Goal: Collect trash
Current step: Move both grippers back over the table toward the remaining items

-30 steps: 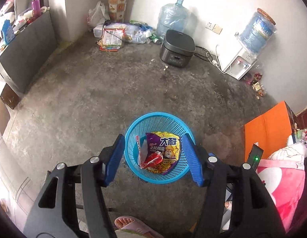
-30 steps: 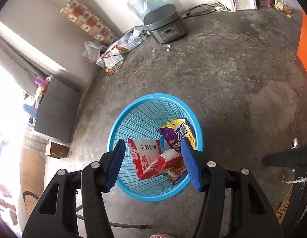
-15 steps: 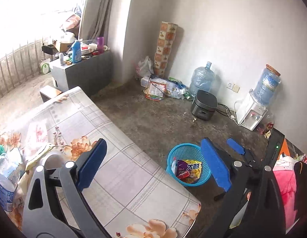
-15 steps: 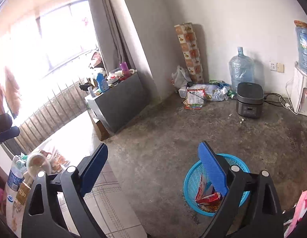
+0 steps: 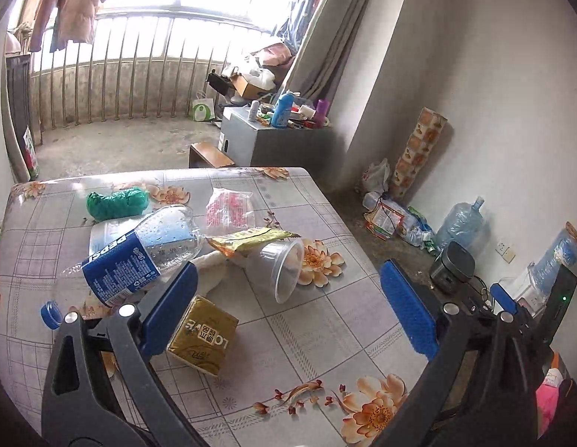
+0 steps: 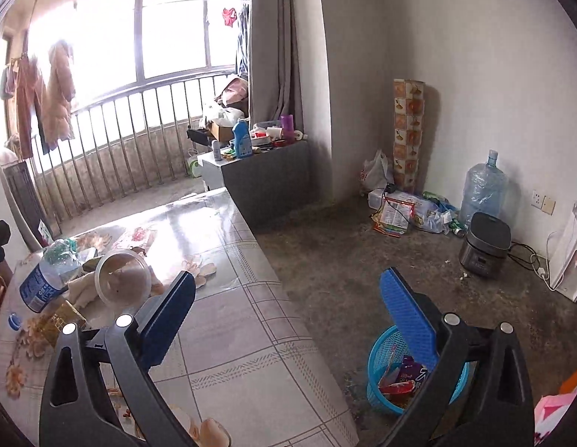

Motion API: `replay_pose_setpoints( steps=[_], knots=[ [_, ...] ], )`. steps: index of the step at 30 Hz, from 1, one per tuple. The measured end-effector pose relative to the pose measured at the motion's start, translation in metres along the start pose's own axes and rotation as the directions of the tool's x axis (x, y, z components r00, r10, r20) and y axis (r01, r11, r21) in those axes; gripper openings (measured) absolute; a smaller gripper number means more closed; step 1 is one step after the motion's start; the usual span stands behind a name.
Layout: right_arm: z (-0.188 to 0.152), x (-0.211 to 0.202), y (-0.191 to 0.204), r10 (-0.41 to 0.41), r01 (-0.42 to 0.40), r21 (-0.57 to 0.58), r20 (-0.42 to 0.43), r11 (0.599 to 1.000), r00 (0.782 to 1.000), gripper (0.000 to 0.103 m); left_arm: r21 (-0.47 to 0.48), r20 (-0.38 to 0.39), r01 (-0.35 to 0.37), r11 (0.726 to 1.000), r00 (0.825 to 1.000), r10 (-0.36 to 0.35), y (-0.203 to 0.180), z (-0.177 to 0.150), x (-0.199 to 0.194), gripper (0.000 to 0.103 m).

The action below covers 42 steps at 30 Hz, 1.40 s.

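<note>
Left wrist view: the left gripper [image 5: 288, 305] stands above a table [image 5: 325, 335] covered with a flowered, checked cloth. Its jaws have just been opening and now stand spread wide, pressing on nothing. Between and beyond the blue pads [image 5: 407, 309] lies the trash. A gold carton [image 5: 202, 335] rests just beside the left-hand pad. Past it a clear plastic cup [image 5: 277, 268] lies on its side, mouth toward the camera. A Pepsi bottle [image 5: 139, 257] lies tilted to the left, its blue cap [image 5: 50, 314] loose on the cloth near the bottle's neck. A yellow wrapper [image 5: 247, 238] lies between bottle and cup, touching the cup. Farther back are a pink-printed plastic bag [image 5: 229, 210] and a green bundle [image 5: 117, 203].

Right wrist view: the right gripper [image 6: 286, 307] hovers over the table's near edge [image 6: 232, 335], partly over the concrete floor [image 6: 344, 260]. Its jaws have likewise just been opening and stand released, with nothing between them. A blue mesh basket [image 6: 378, 357] stands on the floor beside the table, partly hidden behind the right-hand pad [image 6: 407, 316]; snack wrappers [image 6: 400, 383] lie inside it. On the table's far left are the cup [image 6: 122, 279], the bottle [image 6: 46, 279] and the carton [image 6: 61, 322], clustered together. A grey cooker [image 6: 484, 246] and a large water jug [image 6: 482, 190] stand against the far wall.
</note>
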State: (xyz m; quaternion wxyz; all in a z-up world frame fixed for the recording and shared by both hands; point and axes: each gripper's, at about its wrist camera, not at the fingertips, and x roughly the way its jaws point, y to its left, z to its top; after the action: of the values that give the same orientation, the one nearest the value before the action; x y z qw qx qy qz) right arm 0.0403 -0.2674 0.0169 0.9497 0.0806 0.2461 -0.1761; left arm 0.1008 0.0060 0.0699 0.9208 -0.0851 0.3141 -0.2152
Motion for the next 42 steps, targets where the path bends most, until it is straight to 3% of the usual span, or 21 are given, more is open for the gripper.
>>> replay_pose_setpoints(
  steps=[11,21,42],
  knots=[
    [-0.001,-0.011,0.055,0.11,-0.111,-0.082,-0.022,0.99,0.994,0.097,-0.039,0.051,0.011,0.999,0.999,-0.009,0.026,-0.01,-0.023,0.094],
    [0.0,-0.012,0.062,0.166,-0.168,-0.058,-0.027,0.984,0.986,0.097,-0.035,0.033,0.059,0.998,0.998,-0.058,0.032,-0.015,-0.021,0.094],
    [-0.004,-0.001,0.06,0.247,-0.246,0.028,-0.071,0.969,0.966,0.097,0.066,0.056,-0.022,0.998,0.998,0.019,0.042,-0.028,-0.028,0.094]
  ],
)
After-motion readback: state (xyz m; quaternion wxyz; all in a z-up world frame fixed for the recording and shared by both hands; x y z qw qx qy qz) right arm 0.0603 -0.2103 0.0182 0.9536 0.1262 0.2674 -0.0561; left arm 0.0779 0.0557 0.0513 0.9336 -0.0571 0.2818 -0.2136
